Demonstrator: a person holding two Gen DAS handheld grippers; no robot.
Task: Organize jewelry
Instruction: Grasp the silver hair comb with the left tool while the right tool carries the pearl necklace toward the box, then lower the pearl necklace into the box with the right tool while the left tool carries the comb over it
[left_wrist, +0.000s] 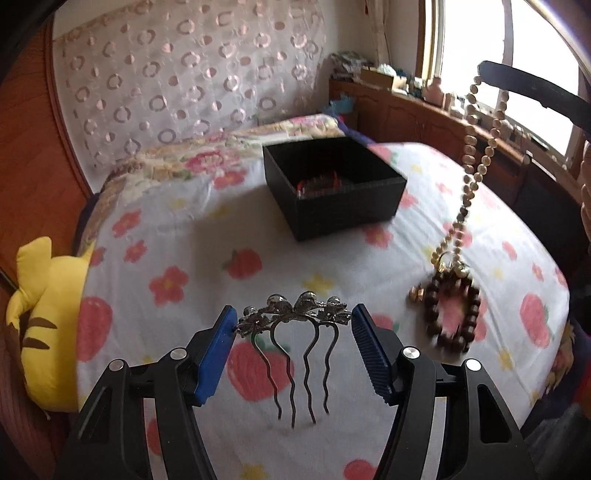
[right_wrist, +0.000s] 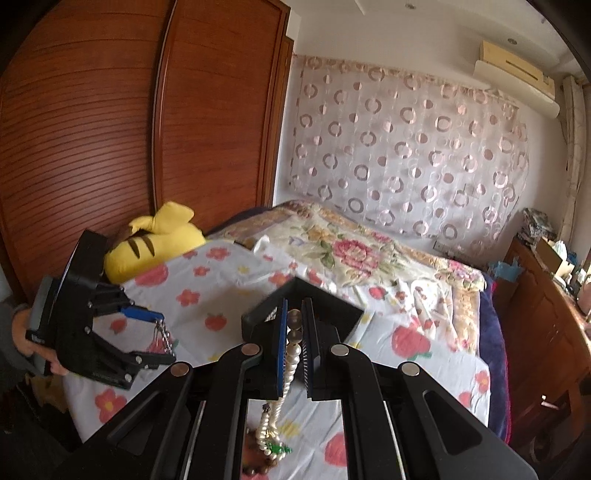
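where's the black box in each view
left wrist: the black box sits upper centre on the flowered bedsheet, open, beyond the hair comb.
right wrist: the box is at centre, partly hidden behind the gripper's fingers.
shared landmark: the yellow plush toy at the left bed edge.

Wooden wardrobe (right_wrist: 129, 122), circle-patterned curtain (right_wrist: 406, 158), floral bedspread (left_wrist: 332, 266), bright window (left_wrist: 498, 55), wall air conditioner (right_wrist: 517, 81)

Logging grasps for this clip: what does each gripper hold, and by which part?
Left gripper: hair comb, by the ends of its ornamented top. Right gripper: pearl necklace, by its strand.
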